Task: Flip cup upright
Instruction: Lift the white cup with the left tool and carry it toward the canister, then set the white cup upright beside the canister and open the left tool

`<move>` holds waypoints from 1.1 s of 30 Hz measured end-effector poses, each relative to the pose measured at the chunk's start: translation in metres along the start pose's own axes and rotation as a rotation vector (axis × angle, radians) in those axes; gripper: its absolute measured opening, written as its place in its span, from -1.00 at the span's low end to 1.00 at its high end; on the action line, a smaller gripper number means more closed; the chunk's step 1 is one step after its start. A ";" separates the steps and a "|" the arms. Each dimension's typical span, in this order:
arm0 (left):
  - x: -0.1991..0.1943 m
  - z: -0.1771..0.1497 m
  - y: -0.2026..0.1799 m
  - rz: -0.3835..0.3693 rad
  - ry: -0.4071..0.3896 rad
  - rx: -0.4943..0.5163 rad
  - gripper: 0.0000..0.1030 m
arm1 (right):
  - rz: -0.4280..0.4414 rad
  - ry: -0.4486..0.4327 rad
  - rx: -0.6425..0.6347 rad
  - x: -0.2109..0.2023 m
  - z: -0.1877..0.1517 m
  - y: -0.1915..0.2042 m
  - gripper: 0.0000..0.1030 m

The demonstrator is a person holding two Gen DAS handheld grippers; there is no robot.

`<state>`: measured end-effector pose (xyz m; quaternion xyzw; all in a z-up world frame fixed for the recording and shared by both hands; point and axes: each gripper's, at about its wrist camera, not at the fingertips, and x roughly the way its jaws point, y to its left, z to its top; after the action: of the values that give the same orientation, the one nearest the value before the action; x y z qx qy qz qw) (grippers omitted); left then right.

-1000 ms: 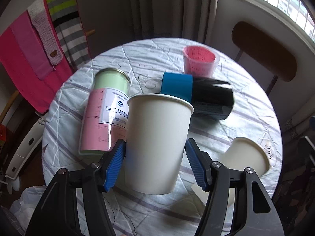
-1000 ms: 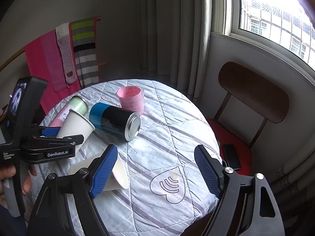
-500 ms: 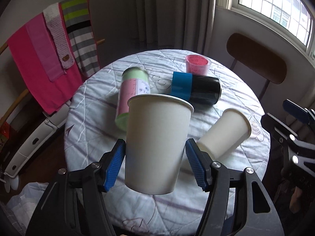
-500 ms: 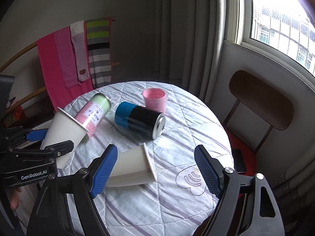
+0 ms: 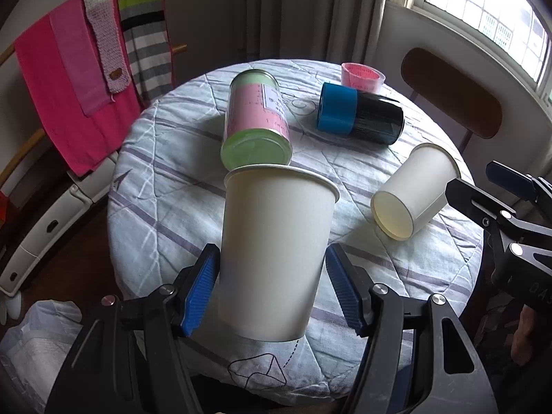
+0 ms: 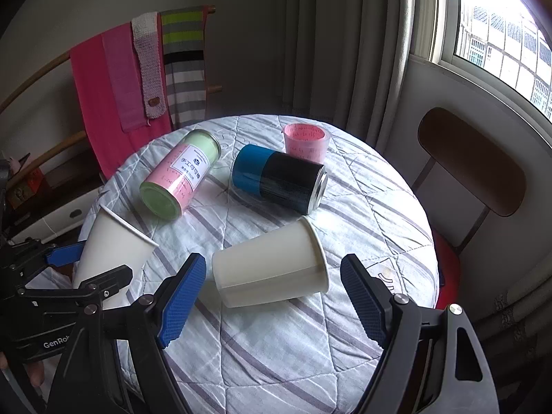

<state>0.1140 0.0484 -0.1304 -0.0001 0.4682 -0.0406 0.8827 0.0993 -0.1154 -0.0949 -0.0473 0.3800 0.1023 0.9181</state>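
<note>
My left gripper [image 5: 272,289] is shut on a white paper cup [image 5: 276,248], rim up, held above the near left edge of the round table [image 5: 162,214]. The same cup shows in the right wrist view [image 6: 110,252], tilted, in the left gripper [image 6: 86,269]. A second white paper cup [image 6: 272,269] lies on its side on the table, just ahead of my right gripper [image 6: 272,300], which is open and empty. That cup also shows in the left wrist view [image 5: 414,196], with the right gripper [image 5: 483,193] beside it.
A pink and green can [image 6: 179,176] and a blue and black can [image 6: 279,183] lie on their sides mid-table. A pink cup [image 6: 305,141] stands at the back. A wooden chair [image 6: 476,172] is at the right, a towel rack [image 6: 138,76] behind.
My left gripper has lifted the cup and drawn back toward the near left edge. My right gripper has pulled back, so the lying cup now sits between its open fingers.
</note>
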 end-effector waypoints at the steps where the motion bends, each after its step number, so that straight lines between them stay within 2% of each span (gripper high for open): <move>1: 0.002 0.000 0.000 -0.005 0.003 0.003 0.27 | -0.003 0.001 -0.001 0.001 0.000 0.001 0.59; 3: 0.008 0.000 -0.001 -0.019 0.014 0.000 0.31 | -0.012 0.007 -0.003 0.002 0.000 0.003 0.58; 5: 0.013 0.000 -0.002 -0.048 0.022 -0.001 0.72 | -0.016 0.008 -0.007 0.002 0.001 0.004 0.58; 7: 0.019 0.001 -0.003 -0.051 0.034 0.004 0.82 | -0.022 0.012 -0.011 0.002 0.002 0.004 0.58; 12: 0.015 -0.002 -0.005 -0.064 0.033 0.020 0.82 | -0.027 0.007 -0.012 0.000 0.002 0.005 0.58; 17: -0.003 -0.007 0.007 -0.058 -0.010 0.016 0.82 | -0.029 0.001 -0.012 -0.004 0.003 0.005 0.58; 23: -0.032 -0.017 0.032 -0.111 -0.060 -0.018 0.82 | -0.025 -0.011 -0.010 -0.012 0.004 0.011 0.58; 28: -0.066 -0.026 0.054 -0.077 -0.125 -0.004 0.82 | 0.050 0.017 0.025 -0.014 0.006 0.021 0.58; 33: -0.093 -0.029 0.080 -0.008 -0.192 -0.008 0.85 | 0.100 0.050 0.065 -0.016 0.007 0.038 0.58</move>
<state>0.0441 0.1360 -0.0727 -0.0094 0.3816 -0.0421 0.9233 0.0849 -0.0796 -0.0787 -0.0011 0.4078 0.1342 0.9031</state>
